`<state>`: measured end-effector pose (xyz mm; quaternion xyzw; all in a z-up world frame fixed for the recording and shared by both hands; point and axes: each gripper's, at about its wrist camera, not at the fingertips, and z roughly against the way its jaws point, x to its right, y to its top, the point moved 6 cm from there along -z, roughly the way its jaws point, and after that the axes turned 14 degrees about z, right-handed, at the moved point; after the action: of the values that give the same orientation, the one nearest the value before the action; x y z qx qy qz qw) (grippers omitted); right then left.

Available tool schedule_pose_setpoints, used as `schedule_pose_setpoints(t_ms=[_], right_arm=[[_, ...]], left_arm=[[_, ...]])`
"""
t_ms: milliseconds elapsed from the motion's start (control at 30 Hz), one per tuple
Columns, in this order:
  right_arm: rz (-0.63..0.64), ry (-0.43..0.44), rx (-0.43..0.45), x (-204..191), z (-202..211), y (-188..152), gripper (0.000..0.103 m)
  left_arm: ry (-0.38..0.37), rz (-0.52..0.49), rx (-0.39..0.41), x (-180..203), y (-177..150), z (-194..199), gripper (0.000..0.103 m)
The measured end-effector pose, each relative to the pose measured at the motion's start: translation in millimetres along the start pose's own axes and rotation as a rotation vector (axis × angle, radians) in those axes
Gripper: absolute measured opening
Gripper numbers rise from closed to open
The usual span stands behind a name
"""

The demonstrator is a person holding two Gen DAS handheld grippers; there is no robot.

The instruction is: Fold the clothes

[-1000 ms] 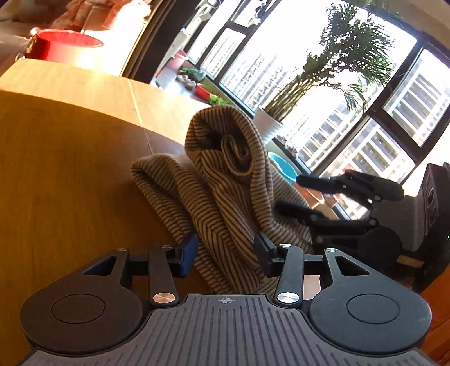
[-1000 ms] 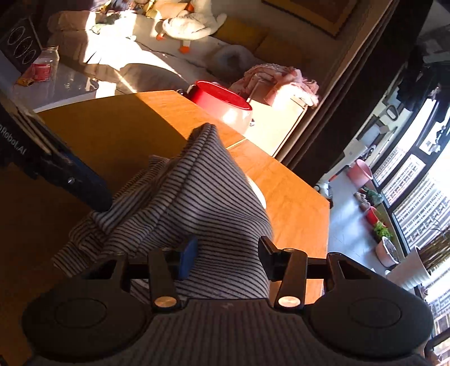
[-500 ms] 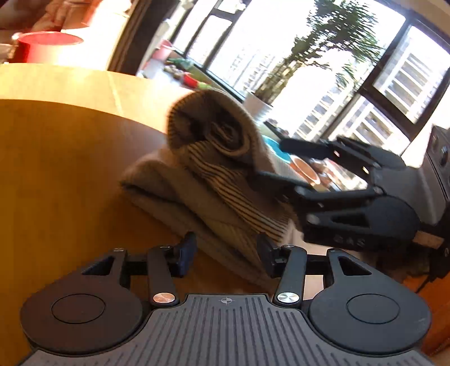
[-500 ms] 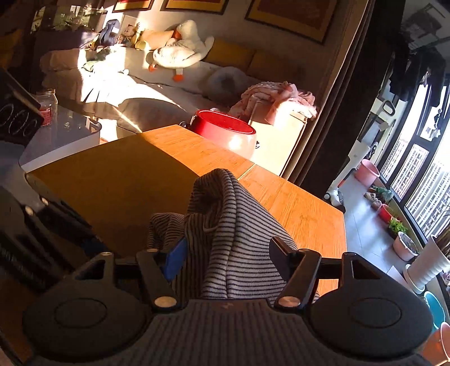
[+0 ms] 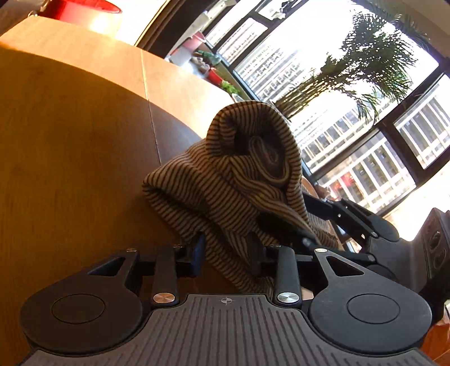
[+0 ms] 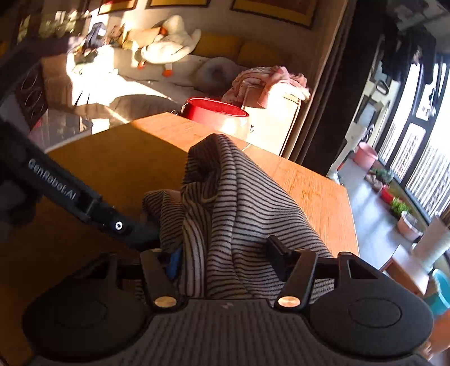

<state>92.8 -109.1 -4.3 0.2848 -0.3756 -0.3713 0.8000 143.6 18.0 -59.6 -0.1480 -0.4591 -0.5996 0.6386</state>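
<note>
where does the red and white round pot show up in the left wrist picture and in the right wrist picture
Left wrist: red-and-white round pot at the top left corner, cut off by the frame, beyond the wooden table.
Right wrist: same pot upper centre, behind the table's far edge.
Shared landmark: the striped knit garment heaped in the middle.

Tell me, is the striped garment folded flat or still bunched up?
Bunched up. The garment rises in a crumpled peak above the table, with loose creases and no flat layers.

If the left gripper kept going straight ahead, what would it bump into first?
The left gripper would probably meet the brown-and-black striped knit garment first. The cloth already lies between its fingers, heaped on the wooden table. Depth beyond the heap is unclear.
</note>
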Motion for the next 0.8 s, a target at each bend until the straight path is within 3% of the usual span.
schedule_pose_setpoints(t_ms=[100, 133, 333, 400, 500, 567, 633, 800], right_arm=[[-0.079, 0.028, 0.027, 15, 7, 0, 0.023], [-0.093, 0.033, 0.042, 20, 11, 3, 0.02], [-0.078, 0.056, 0.151, 37, 53, 34, 0.019], [0.011, 0.069, 0.132, 21, 56, 34, 0.018], [0.126, 0.062, 0.035, -14, 37, 15, 0.02], [0.175, 0.069, 0.001, -36, 24, 2, 0.021], [0.29, 0.005, 0.016, -55, 21, 0, 0.024], [0.361, -0.016, 0.013, -65, 16, 0, 0.029]], left_arm=[[-0.014, 0.016, -0.023, -1, 0, -8, 0.035], [-0.011, 0.018, -0.027, -1, 0, -11, 0.035], [-0.019, 0.03, -0.027, -1, 1, -19, 0.034], [-0.024, 0.033, -0.028, -3, 2, -19, 0.034], [-0.017, 0.04, -0.023, -6, 3, -15, 0.035], [0.022, 0.021, 0.002, -7, 5, -5, 0.034], [0.042, 0.002, 0.049, -4, 10, 9, 0.034], [0.003, -0.091, 0.271, 35, 33, 63, 0.036]])
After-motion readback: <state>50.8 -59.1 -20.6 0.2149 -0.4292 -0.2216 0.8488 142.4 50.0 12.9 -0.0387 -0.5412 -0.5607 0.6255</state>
